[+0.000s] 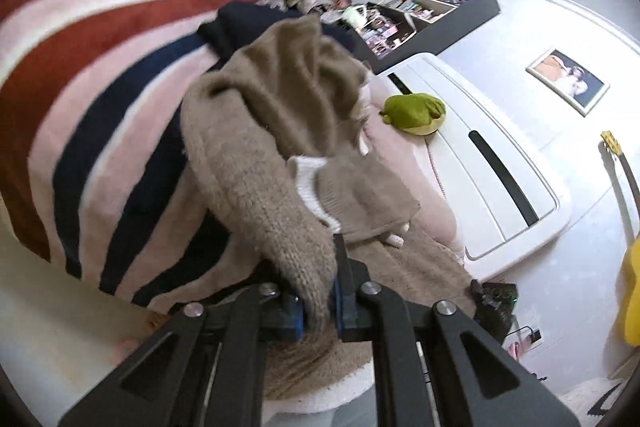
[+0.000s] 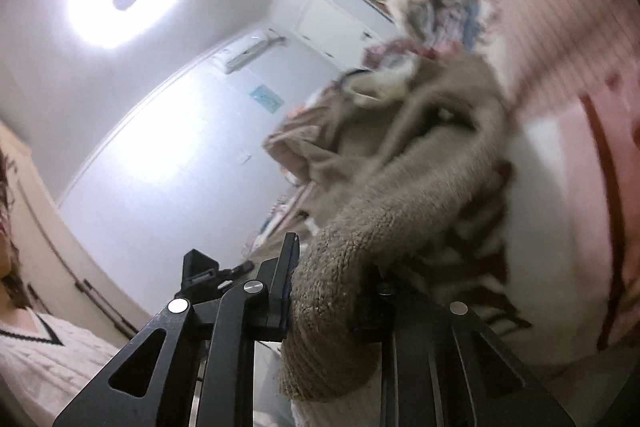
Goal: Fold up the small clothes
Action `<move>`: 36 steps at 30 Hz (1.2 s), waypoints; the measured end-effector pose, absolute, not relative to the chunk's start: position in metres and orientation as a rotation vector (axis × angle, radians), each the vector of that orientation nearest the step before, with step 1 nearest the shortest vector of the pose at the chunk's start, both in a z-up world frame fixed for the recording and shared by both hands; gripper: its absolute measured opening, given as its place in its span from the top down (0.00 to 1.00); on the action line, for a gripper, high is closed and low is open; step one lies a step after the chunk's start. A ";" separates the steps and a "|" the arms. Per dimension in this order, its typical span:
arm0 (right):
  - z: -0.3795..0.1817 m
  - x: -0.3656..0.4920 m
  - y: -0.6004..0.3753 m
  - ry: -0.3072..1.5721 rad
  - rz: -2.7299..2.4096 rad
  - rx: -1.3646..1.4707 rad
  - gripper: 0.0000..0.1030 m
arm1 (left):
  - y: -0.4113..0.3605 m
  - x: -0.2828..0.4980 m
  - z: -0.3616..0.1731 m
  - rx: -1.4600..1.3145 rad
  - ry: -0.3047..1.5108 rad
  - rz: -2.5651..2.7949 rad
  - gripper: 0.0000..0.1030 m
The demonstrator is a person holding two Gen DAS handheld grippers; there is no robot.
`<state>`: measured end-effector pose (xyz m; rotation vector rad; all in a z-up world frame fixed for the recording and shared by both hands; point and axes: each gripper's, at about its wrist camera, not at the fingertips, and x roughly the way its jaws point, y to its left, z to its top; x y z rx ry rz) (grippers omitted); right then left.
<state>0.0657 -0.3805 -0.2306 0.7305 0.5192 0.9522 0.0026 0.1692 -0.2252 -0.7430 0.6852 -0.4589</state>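
Observation:
A tan knitted sweater (image 1: 280,131) with white trim hangs bunched in front of the left wrist camera, above the striped blanket. My left gripper (image 1: 318,301) is shut on a fold of it. In the right wrist view the same tan sweater (image 2: 404,163) stretches away, blurred by motion. My right gripper (image 2: 324,291) is shut on another thick fold of it. The sweater is lifted between both grippers.
A pink blanket with red and navy stripes (image 1: 92,75) covers the bed. A dark garment (image 1: 248,23) lies behind the sweater. A green plush toy (image 1: 414,113) sits by the white headboard (image 1: 488,163). A clothes pile (image 2: 432,15) lies further off.

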 end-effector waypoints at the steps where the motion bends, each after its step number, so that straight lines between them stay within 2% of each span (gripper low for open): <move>1: -0.222 0.062 -0.377 0.501 0.966 0.723 0.86 | 0.169 -0.002 -0.218 -0.741 0.668 -0.459 0.93; 9: -0.159 0.014 -0.367 0.371 0.994 0.629 0.86 | 0.168 -0.054 -0.147 -0.677 0.503 -0.469 0.93; 15: -0.130 0.028 -0.370 0.379 0.903 0.591 0.86 | 0.179 -0.027 -0.127 -0.629 0.489 -0.397 0.93; 21: -0.116 0.114 -0.358 0.526 0.724 0.467 0.86 | 0.177 0.085 -0.135 -0.550 0.589 -0.313 0.92; 31: -0.184 0.313 -0.338 0.889 0.486 0.349 0.84 | 0.173 0.269 -0.216 -0.524 0.858 -0.230 0.89; 33: -0.202 0.332 -0.337 0.986 0.468 0.358 0.81 | 0.170 0.283 -0.232 -0.513 0.918 -0.245 0.81; 34: -0.211 0.338 -0.336 1.023 0.472 0.364 0.73 | 0.169 0.285 -0.237 -0.511 0.936 -0.269 0.77; 35: -0.217 0.338 -0.336 1.043 0.490 0.367 0.68 | 0.169 0.284 -0.237 -0.510 0.935 -0.296 0.67; 36: -0.219 0.335 -0.337 1.046 0.507 0.364 0.59 | 0.171 0.278 -0.233 -0.513 0.918 -0.326 0.55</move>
